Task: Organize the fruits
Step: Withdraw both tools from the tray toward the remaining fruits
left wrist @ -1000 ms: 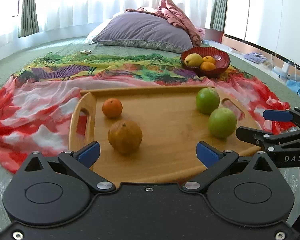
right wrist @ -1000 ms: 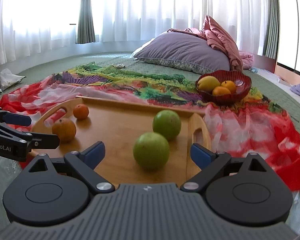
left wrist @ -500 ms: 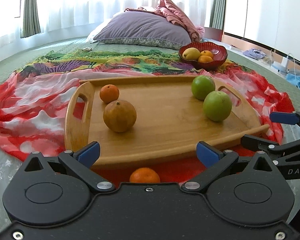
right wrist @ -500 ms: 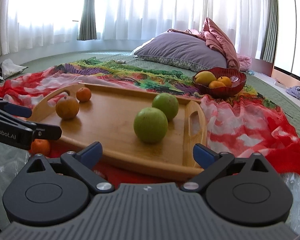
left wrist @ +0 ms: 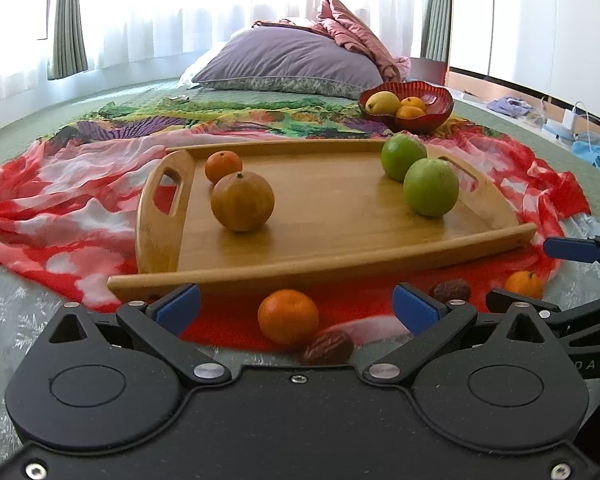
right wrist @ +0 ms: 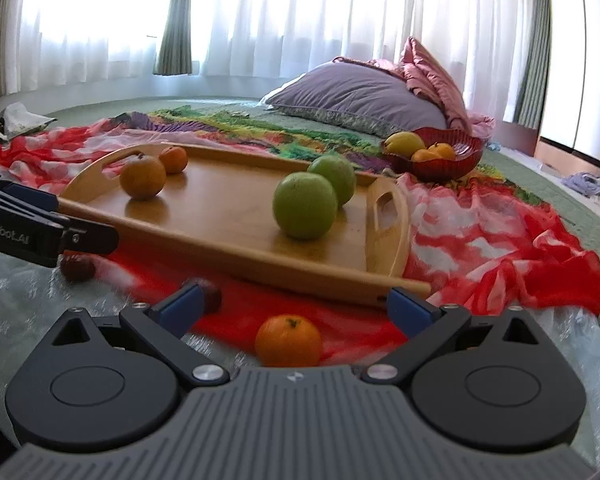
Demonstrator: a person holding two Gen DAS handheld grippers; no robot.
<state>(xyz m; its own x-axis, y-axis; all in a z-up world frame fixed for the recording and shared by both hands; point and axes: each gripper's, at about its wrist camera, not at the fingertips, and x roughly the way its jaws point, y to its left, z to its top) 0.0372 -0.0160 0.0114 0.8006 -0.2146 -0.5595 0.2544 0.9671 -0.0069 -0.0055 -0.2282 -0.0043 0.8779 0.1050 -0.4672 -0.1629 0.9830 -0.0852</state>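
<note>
A wooden tray [left wrist: 340, 216] [right wrist: 228, 216] on the bed holds two green fruits [left wrist: 431, 187] [right wrist: 305, 205], a brownish orange [left wrist: 242, 201] [right wrist: 143, 176] and a small tangerine [left wrist: 223, 166] [right wrist: 173, 159]. In front of the tray lie a tangerine [left wrist: 288, 316], a dark date [left wrist: 328, 348], another date [left wrist: 450, 291] and a second tangerine [left wrist: 524, 284] [right wrist: 288, 340]. My left gripper [left wrist: 296, 308] is open above the near tangerine. My right gripper [right wrist: 292, 306] is open above the other tangerine. Both are empty.
A red bowl [left wrist: 436, 114] [right wrist: 460, 156] with a yellow fruit and tangerines stands behind the tray. A colourful cloth [left wrist: 60, 208] covers the green bedspread. A purple pillow [left wrist: 288, 64] lies at the back. Two dates [right wrist: 76, 268] lie at the left in the right wrist view.
Both grippers have drawn back from the tray toward me. Loose tangerines and dates in front of the tray have come into view. Both grippers stay open.
</note>
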